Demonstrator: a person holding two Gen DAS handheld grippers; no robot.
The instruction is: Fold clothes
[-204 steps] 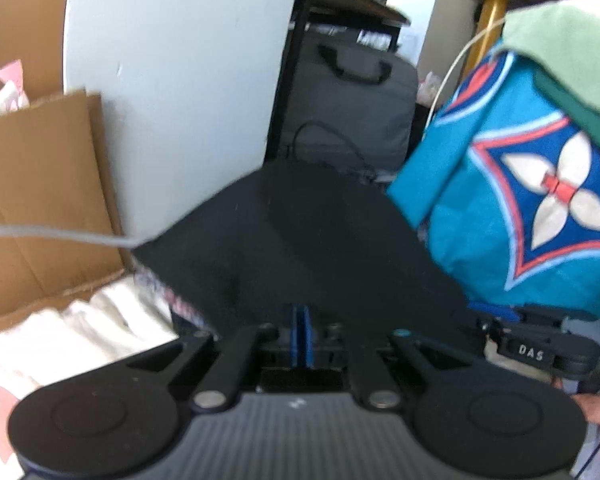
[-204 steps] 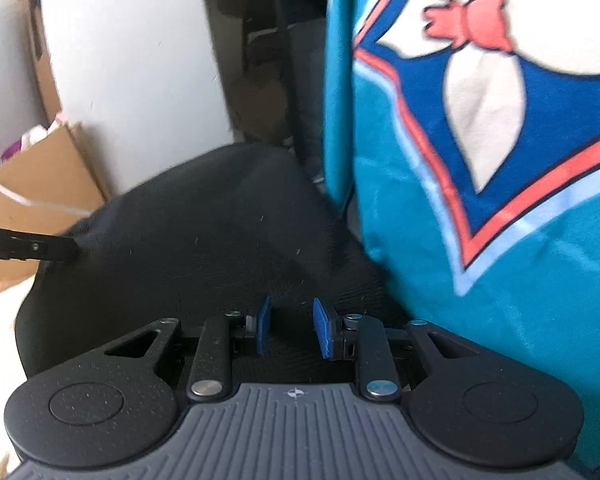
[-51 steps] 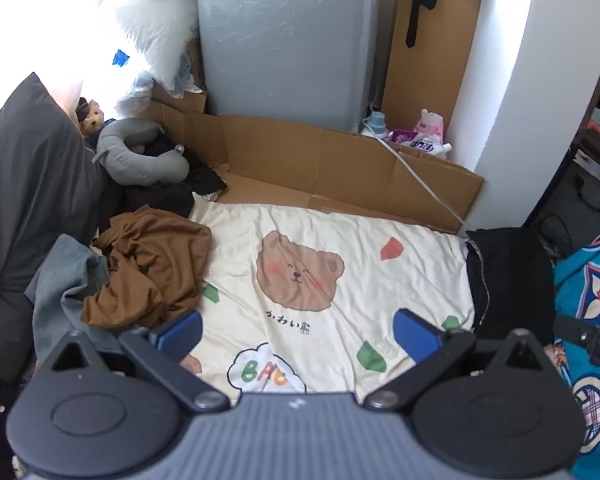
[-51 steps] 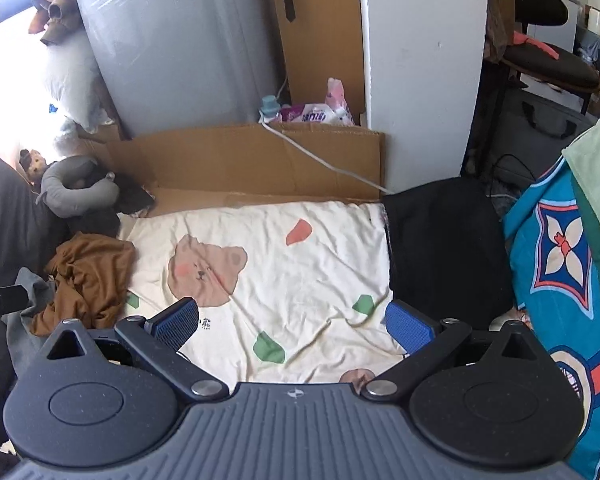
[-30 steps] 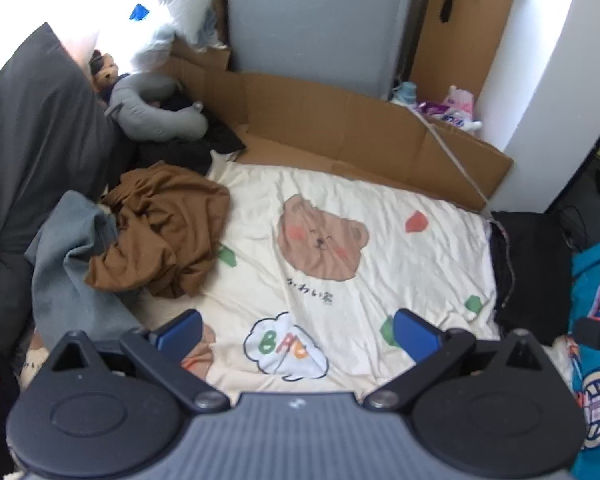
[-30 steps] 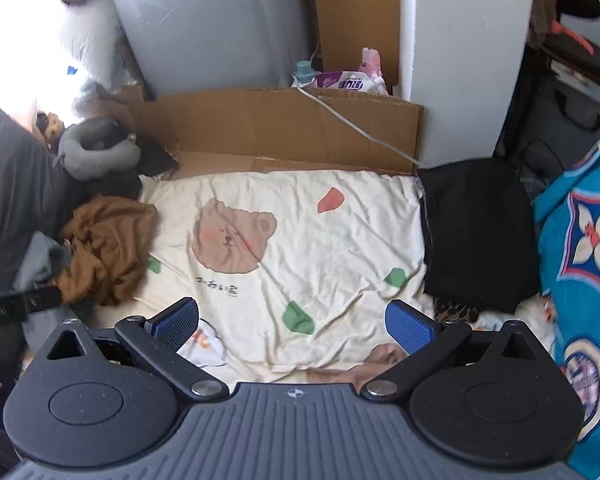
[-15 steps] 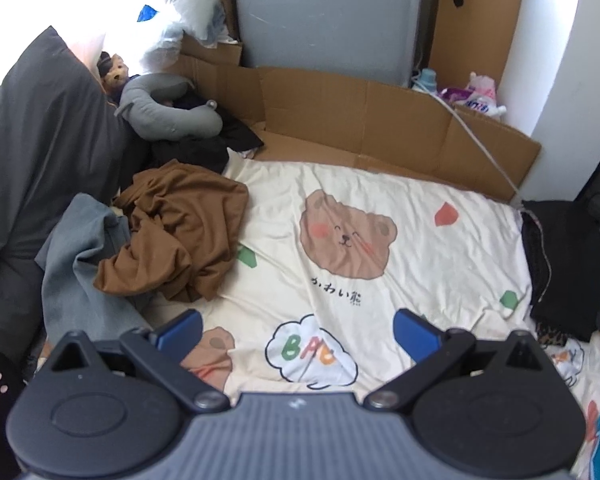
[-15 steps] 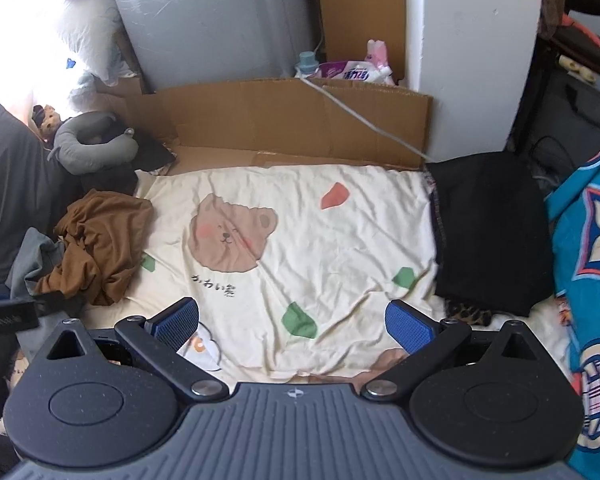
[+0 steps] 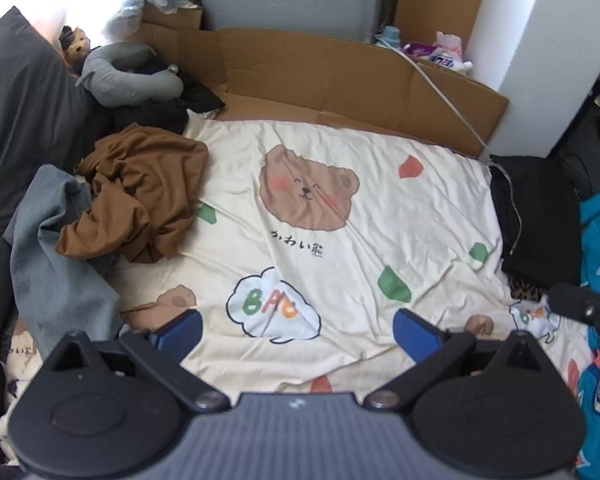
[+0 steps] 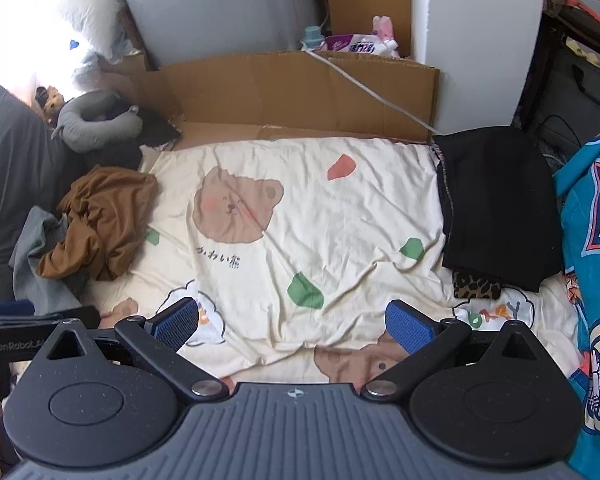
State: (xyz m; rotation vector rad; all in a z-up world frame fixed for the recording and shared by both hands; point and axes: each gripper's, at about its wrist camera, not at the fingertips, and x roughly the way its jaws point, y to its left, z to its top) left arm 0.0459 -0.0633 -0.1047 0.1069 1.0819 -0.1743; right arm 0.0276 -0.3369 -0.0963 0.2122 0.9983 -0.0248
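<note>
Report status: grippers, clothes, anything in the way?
Left gripper open, empty. Right gripper open, empty. Black garment folded at right; brown garment crumpled at left, unfolded. Bear sheet between them bare.

A folded black garment (image 10: pixel 496 204) lies flat at my bed's right edge; a crumpled brown one (image 9: pixel 140 196) sits heaped on a grey one (image 9: pixel 56 264) at left.

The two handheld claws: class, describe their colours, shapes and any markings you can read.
The left claw and the right claw look alike: a grey ribbed body with a small white emblem, two round black discs, black linkage arms with silver pivot pins, and blue textured pads. In the right wrist view, white "GenRobot" lettering marks the left claw's black side.
</note>
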